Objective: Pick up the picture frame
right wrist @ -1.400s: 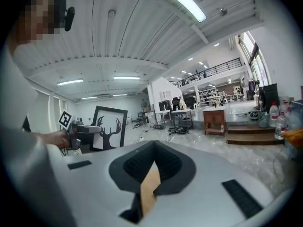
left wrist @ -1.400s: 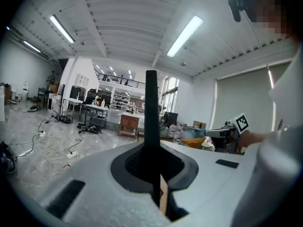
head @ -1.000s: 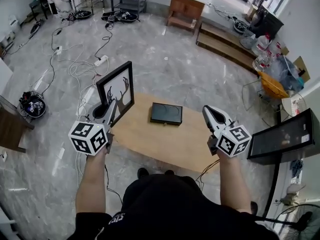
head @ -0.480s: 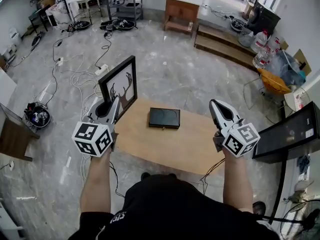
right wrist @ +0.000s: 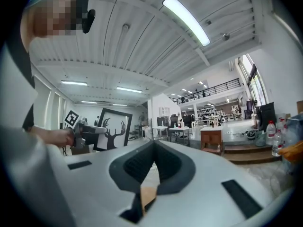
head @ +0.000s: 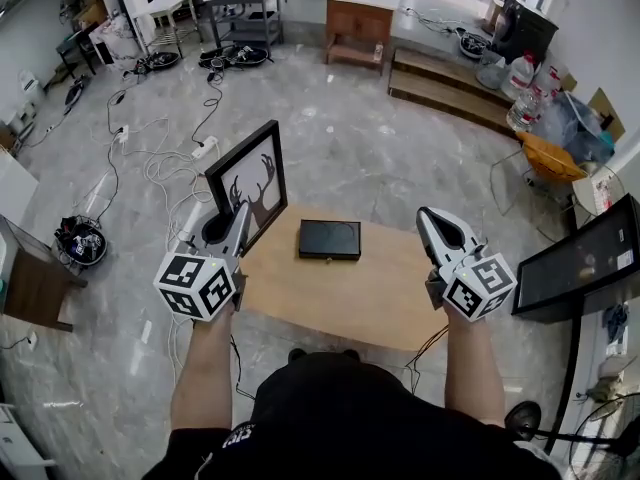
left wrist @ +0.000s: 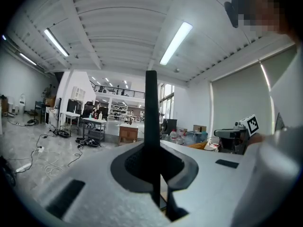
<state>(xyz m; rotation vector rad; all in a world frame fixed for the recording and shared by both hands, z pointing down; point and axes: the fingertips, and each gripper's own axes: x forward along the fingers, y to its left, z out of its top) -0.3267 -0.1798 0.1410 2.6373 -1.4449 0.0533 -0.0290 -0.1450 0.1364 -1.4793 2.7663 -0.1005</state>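
Observation:
A black picture frame [head: 249, 182] with a deer-antler print stands upright in the air over the wooden table's [head: 330, 286] left end. My left gripper [head: 243, 224] is shut on its lower edge. In the left gripper view the frame [left wrist: 151, 110] shows edge-on as a thin black bar between the jaws. My right gripper [head: 433, 223] is shut on nothing, held above the table's right part. In the right gripper view the frame [right wrist: 113, 128] and the left gripper [right wrist: 90, 130] appear at the left.
A flat black box [head: 330, 239] lies in the middle of the table. Cables [head: 140, 138] and a power strip litter the floor at left. A dark screen [head: 580, 268] stands at right, a wooden cabinet [head: 360, 18] and steps [head: 450, 83] farther back.
Both grippers have risen and shifted a little; the frame has gone up with the left gripper and sits farther right in the head view. The view has tilted.

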